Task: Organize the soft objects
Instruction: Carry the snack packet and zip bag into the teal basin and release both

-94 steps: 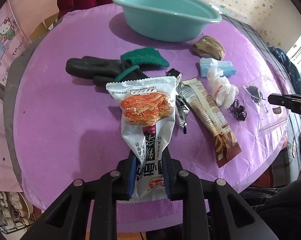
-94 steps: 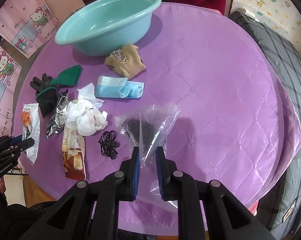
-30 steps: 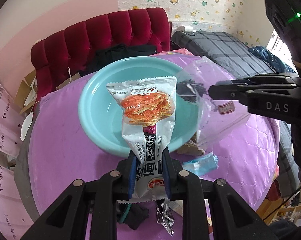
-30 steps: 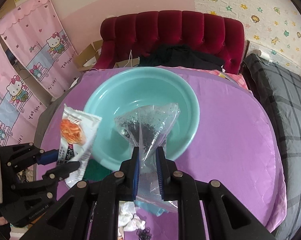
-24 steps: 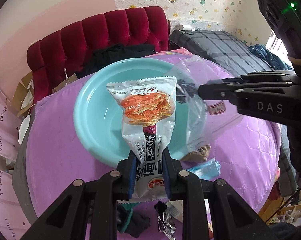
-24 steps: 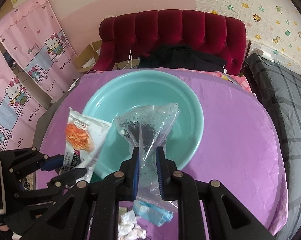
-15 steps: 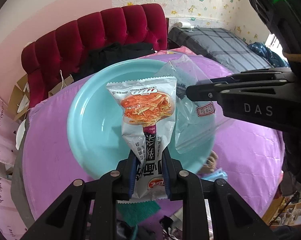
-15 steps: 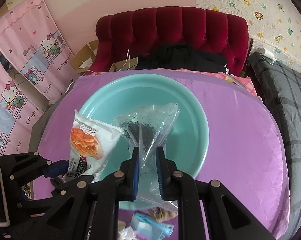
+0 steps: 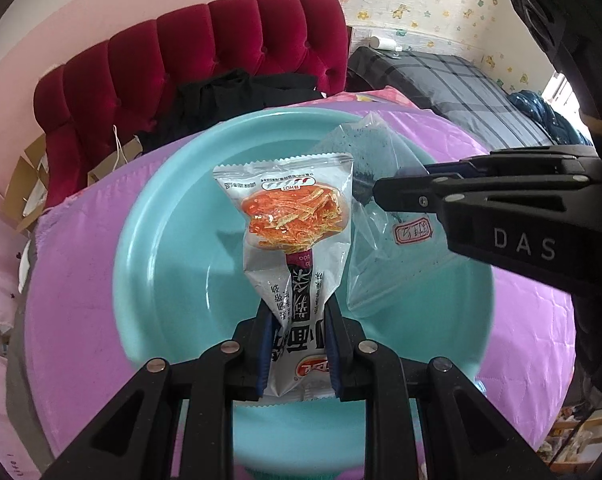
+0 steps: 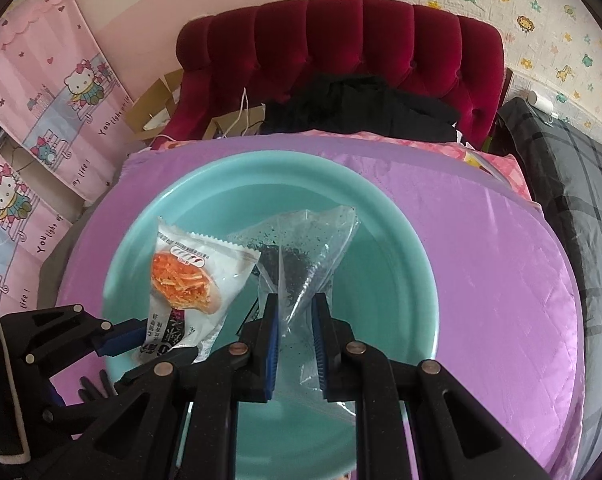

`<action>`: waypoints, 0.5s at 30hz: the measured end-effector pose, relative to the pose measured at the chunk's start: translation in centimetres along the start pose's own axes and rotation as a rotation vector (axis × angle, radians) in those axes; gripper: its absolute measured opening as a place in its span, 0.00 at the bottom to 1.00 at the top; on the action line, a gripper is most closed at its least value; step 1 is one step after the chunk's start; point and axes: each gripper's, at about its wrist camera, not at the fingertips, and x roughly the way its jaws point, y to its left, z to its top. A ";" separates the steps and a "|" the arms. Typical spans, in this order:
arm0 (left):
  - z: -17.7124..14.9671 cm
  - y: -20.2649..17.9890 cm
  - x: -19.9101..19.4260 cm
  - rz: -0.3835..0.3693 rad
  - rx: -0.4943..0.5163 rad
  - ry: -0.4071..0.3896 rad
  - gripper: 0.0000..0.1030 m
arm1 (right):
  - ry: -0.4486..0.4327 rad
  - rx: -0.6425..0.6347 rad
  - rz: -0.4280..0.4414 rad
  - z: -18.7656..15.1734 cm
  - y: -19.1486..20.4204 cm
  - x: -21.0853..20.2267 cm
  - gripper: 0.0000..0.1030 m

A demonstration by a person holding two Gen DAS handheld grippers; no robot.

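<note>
My left gripper (image 9: 297,312) is shut on a silver snack packet (image 9: 291,216) with orange strips pictured on it, held above the teal basin (image 9: 161,240). My right gripper (image 10: 295,300) is shut on a clear plastic bag of black bits (image 10: 301,244), also over the basin (image 10: 405,280). The two bags hang side by side, nearly touching. The right gripper (image 9: 385,192) enters the left wrist view from the right with the bag (image 9: 377,216). The left gripper (image 10: 141,340) and its packet (image 10: 189,276) show at the lower left of the right wrist view.
The basin sits on a round table under a purple quilted cloth (image 10: 501,280). A red tufted headboard (image 10: 341,40) with dark clothes stands behind it. A black glove (image 10: 97,390) lies on the cloth near the left gripper. A grey plaid bed (image 9: 481,92) is at right.
Both grippers have moved forward and closer together over the basin. The basin now fills more of each view, and the other table items have dropped out of sight.
</note>
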 end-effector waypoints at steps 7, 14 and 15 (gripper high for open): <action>0.1 0.5 2.5 0.010 -0.002 0.030 0.24 | 0.042 0.015 -0.019 0.9 -0.4 3.0 0.15; 0.4 0.0 2.9 0.025 0.007 0.035 0.26 | 0.066 0.017 -0.024 1.0 -0.2 4.6 0.16; 0.5 0.1 2.7 0.030 0.003 0.030 0.26 | 0.066 0.018 -0.025 1.1 -0.2 4.7 0.18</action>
